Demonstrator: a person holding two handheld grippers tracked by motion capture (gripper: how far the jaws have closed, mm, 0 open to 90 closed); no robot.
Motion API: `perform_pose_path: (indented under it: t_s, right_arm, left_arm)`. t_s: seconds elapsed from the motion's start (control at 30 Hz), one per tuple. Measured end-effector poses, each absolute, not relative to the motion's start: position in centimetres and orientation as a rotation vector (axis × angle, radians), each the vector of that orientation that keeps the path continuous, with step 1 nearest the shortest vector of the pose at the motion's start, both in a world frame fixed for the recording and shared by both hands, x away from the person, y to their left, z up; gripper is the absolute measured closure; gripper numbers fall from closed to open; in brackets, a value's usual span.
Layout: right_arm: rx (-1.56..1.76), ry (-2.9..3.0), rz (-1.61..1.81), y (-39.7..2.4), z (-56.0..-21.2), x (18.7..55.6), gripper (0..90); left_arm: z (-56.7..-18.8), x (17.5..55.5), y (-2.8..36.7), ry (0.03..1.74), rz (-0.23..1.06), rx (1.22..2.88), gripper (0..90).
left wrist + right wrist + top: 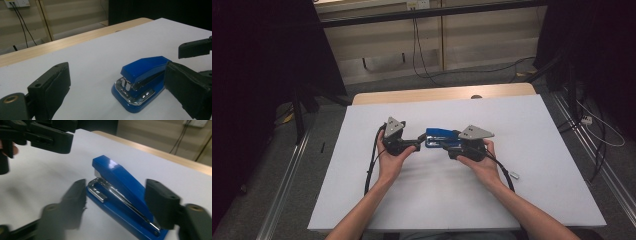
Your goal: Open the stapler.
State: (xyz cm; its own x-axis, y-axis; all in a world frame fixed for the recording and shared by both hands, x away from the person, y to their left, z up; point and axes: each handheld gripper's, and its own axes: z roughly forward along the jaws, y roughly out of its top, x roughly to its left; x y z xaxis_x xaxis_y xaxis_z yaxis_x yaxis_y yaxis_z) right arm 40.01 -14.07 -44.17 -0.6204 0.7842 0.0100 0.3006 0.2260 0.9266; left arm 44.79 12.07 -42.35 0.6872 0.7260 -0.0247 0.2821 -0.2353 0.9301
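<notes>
A blue stapler [439, 135] with a chrome magazine lies on the white table [522, 125], between my two grippers. My right gripper [448, 144] straddles its rear half. In the right gripper view the stapler [117, 180] sits between the two black jaws of that gripper [116, 195], whose pads stand close beside its sides; the left one is blurred. My left gripper [419, 141] faces the stapler's front end. In the left gripper view its jaws [117, 75] stand wide apart, with the stapler [142, 80] just ahead by the right jaw.
A small metal piece [514, 175] lies on the table by the right wrist. Black cables trail from both grippers toward the front edge. A wooden strip [442, 94] borders the table's far side, with floor cables and dark curtains around.
</notes>
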Motion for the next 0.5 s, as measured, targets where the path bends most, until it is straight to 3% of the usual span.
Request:
perform_pose_path:
  t_s: [0.5]
  right_arm:
    - [0.935, 2.136, 1.414, -13.82, -43.84, 40.29, 82.6]
  left_arm:
    - [-43.29, 45.35, 12.64, 0.819, 0.468, 1.870, 7.3]
